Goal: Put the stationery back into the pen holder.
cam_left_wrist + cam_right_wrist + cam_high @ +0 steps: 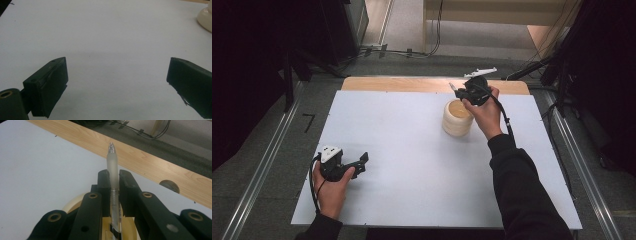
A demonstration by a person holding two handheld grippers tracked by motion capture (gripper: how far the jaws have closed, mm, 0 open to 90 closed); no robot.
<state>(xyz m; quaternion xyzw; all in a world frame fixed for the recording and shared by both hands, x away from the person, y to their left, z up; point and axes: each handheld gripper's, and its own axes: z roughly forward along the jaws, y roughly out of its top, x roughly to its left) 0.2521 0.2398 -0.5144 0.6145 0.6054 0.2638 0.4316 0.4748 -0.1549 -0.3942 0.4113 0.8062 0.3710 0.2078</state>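
Lying pale on wooden table (362,83), white sheet (412,165); right gripper (114,178) pinching pen (112,167), left gripper (117,75) spread.

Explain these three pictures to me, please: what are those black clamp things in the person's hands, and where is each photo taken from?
A person sits at a white table with a hand-held gripper in each hand, a clamp with two black jaws. The high view looks down from above. The other two pictures come from small cameras that ride on the grippers and look along their jaws. The left gripper rests low over the bare table, jaws wide apart, holding nothing. The right gripper is shut on a frosted clear pen, tip pointing away, right above a cream ribbed cup, the one other thing on the table. A wooden strip runs along the far edge.
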